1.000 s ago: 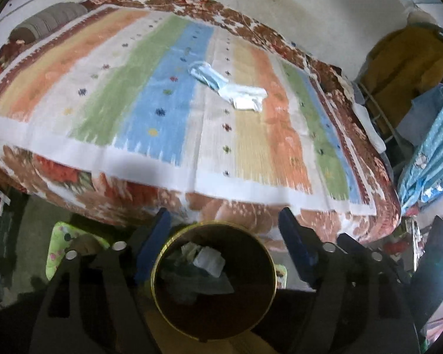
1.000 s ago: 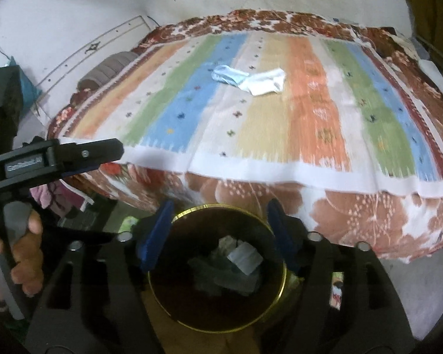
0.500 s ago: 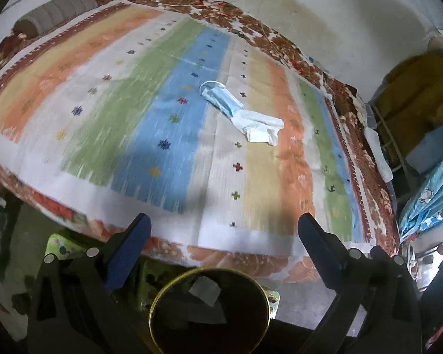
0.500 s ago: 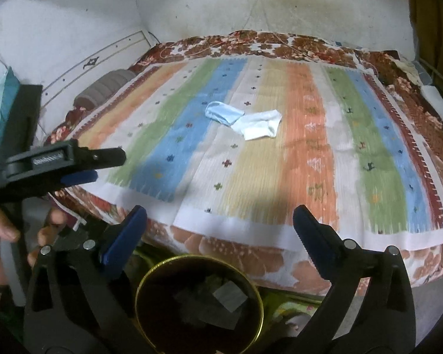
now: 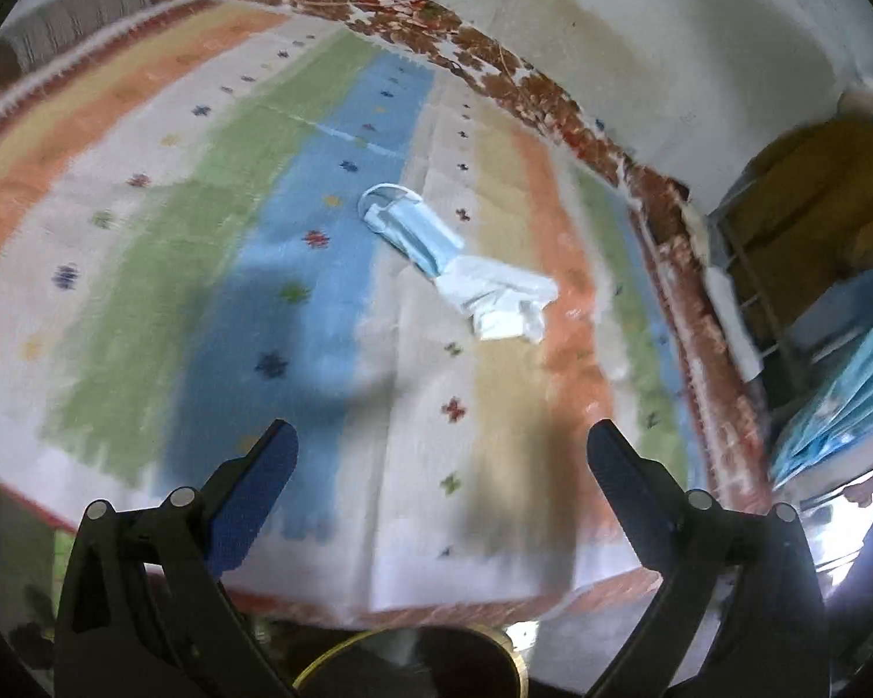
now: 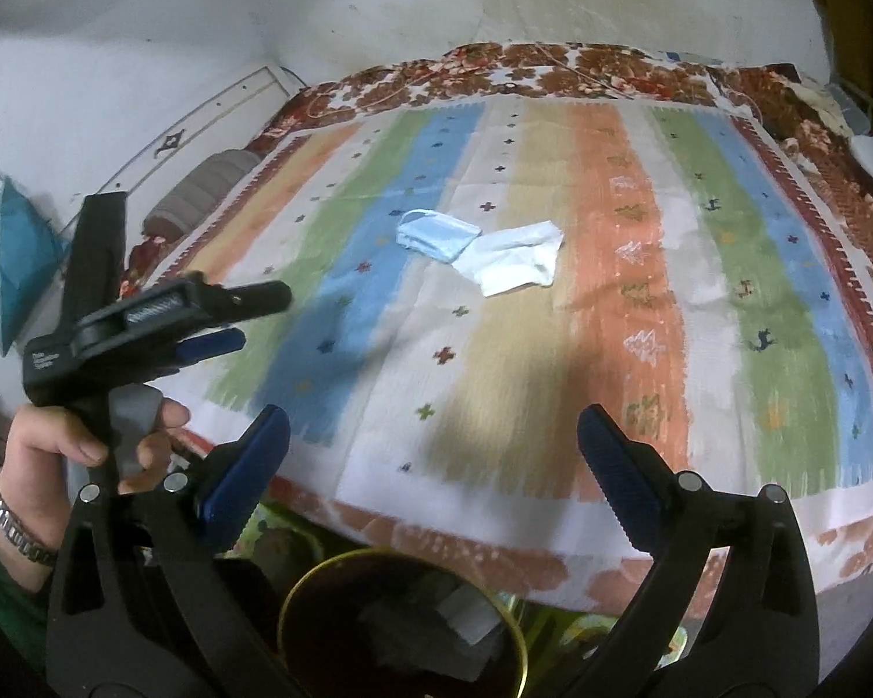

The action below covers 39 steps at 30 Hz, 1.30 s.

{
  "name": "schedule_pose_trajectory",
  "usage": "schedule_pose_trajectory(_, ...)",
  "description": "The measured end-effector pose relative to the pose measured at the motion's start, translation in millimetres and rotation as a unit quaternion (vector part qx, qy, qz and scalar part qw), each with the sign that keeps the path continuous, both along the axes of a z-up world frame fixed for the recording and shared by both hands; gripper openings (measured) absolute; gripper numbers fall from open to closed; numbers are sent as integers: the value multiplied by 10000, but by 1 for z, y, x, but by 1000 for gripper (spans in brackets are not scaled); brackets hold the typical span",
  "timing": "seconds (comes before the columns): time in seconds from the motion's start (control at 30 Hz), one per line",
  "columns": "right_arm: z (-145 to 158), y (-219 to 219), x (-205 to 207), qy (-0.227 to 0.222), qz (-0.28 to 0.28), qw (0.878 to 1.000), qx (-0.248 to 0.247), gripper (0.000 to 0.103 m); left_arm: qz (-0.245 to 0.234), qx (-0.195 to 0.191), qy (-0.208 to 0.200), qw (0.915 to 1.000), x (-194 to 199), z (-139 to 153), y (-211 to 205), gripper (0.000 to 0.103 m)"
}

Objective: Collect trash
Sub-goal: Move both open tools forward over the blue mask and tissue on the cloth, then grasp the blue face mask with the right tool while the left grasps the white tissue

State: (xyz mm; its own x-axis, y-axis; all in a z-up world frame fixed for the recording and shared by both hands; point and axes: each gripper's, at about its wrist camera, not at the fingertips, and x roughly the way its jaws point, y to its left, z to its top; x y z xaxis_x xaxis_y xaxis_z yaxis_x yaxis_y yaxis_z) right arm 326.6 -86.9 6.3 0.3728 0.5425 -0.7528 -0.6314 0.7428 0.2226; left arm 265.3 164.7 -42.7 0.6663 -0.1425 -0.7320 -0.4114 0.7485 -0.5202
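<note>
A light blue face mask (image 5: pixel 410 227) and a crumpled white tissue (image 5: pixel 497 296) lie touching each other in the middle of the striped bed cover (image 5: pixel 145 267); they also show in the right wrist view as the mask (image 6: pixel 436 235) and the tissue (image 6: pixel 518 264). A dark round bin with a gold rim (image 6: pixel 401 628) stands below the bed's near edge, with scraps inside; its rim shows in the left wrist view (image 5: pixel 413 663). My left gripper (image 5: pixel 442 453) is open and empty over the bed's near part. My right gripper (image 6: pixel 433 442) is open and empty above the bin.
The left gripper (image 6: pixel 163 320), held in a hand, shows at the left of the right wrist view. A grey bolster (image 6: pixel 203 192) lies at the bed's far left. A rack with yellow and blue cloth (image 5: pixel 815 221) stands right of the bed. White walls lie behind.
Both grippers opened from around the bin's rim, rose and moved forward over the bed's near edge. The bin dropped to the bottom of both views. The mask and tissue look nearer.
</note>
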Motion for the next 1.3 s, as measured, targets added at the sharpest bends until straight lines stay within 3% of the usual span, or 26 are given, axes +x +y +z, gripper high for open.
schedule_pose_trajectory(0.33, -23, 14, 51, 58, -244, 9997, -32, 94, 20, 192, -38, 9998, 40, -22, 25, 97)
schedule_pose_trajectory(0.5, -37, 21, 75, 167, -320, 9993, -3, 94, 62, -165, -152, 9997, 59, -28, 40, 97)
schedule_pose_trajectory(0.87, -64, 38, 117, 288, -391, 9988, -21, 92, 116, -530, -206, 9983, 101, -51, 68, 96)
schedule_pose_trajectory(0.93, -69, 42, 125, 301, -394, 9988, -20, 91, 83, -555, -289, 9980, 108, -55, 72, 94)
schedule_pose_trajectory(1.03, -75, 45, 136, 359, -435, 9984, 31, 90, 31, -481, -262, 9985, 118, -61, 75, 80)
schedule_pose_trajectory(1.13, -80, 47, 149, 328, -475, 9983, -8, 81, 6, -542, -326, 9980, 128, -68, 80, 77)
schedule_pose_trajectory(1.3, -91, 55, 171, 423, -404, 9983, -42, 73, -50, -656, -401, 9970, 145, -80, 82, 62)
